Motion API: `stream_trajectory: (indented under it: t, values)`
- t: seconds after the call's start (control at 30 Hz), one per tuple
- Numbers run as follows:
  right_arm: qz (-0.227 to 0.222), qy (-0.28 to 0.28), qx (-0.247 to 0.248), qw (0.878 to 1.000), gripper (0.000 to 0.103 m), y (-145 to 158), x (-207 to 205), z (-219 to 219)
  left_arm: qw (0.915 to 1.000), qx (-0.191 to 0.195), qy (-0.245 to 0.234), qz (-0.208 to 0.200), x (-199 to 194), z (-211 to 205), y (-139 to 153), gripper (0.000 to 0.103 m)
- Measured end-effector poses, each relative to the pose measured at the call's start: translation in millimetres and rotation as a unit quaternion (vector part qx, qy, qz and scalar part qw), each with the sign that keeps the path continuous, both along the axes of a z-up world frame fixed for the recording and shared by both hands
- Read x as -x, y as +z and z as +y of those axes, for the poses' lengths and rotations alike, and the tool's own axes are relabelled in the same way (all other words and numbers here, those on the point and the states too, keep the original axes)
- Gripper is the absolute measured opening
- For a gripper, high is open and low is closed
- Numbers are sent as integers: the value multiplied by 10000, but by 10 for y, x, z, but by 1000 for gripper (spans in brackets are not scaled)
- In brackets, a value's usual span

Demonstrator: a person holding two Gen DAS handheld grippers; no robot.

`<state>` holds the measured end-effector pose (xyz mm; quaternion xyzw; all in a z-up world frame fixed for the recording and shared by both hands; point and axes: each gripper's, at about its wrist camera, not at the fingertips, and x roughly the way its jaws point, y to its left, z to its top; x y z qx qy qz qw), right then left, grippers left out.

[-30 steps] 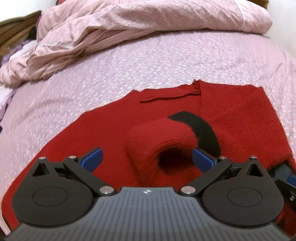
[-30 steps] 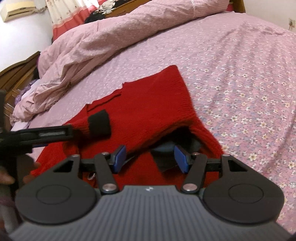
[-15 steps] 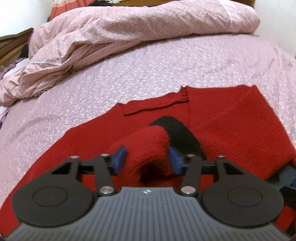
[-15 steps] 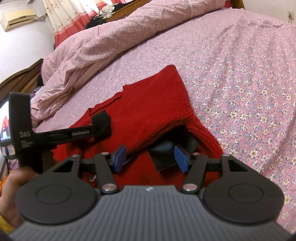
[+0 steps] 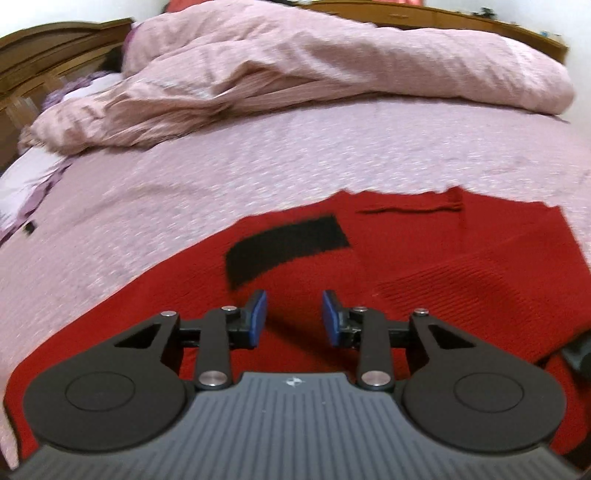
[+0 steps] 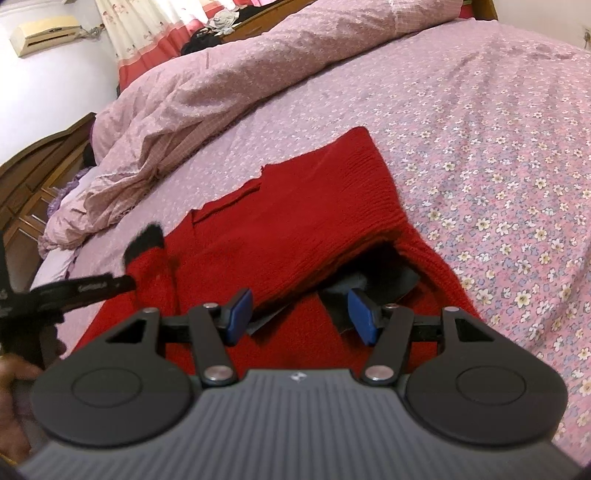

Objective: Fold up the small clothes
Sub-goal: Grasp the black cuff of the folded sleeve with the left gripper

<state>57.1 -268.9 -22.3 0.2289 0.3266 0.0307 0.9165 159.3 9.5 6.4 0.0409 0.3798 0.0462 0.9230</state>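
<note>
A red knit sweater (image 5: 424, 251) lies on the bed, also in the right wrist view (image 6: 295, 210). Its left sleeve with a black cuff (image 5: 284, 247) stretches away from my left gripper (image 5: 294, 317), whose jaws are closed on the sleeve cloth. In the right wrist view the cuff (image 6: 146, 243) is lifted beside the left gripper's body (image 6: 74, 291). My right gripper (image 6: 299, 314) is open over the sweater's folded right side, where a dark inner patch (image 6: 373, 280) shows under the fold.
The floral pink bedsheet (image 6: 498, 155) spreads to the right. A bunched pink duvet (image 5: 295, 74) lies at the far side of the bed. A wooden headboard (image 5: 44, 51) stands at the left. A curtain and wall unit (image 6: 44, 33) are behind.
My left gripper closed on the left sleeve and pulled it up and leftward; the cuff now stretches flat ahead. The right gripper stayed open in place.
</note>
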Motion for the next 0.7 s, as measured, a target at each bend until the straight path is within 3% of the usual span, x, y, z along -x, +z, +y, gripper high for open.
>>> stream_trajectory:
  t: [0.1,0.17,0.23,0.3,0.47,0.7]
  values:
    - [35,31,19,10000,60,-6,-11,32,9997,136,147,142,47,168,-14,42]
    - [40,64,43,10000,60,-9,-8,55,9994,295,149,133,62,245,25,54]
    - [35,97,65,9999,60,-12,-2,74,9990,434,143,25,50,258,100,80]
    - [57,104,86,9999,60,-26,-6,91,9990,445,75,-15,-46,170,177,92]
    - [108,132,96,9998,60,-48,-3,122,9996,237,-146,111,-405,-214,123,93]
    - [31,90,201,9998,60,-7,47,63,9980,-197,324,509,-885,-403,-226,88]
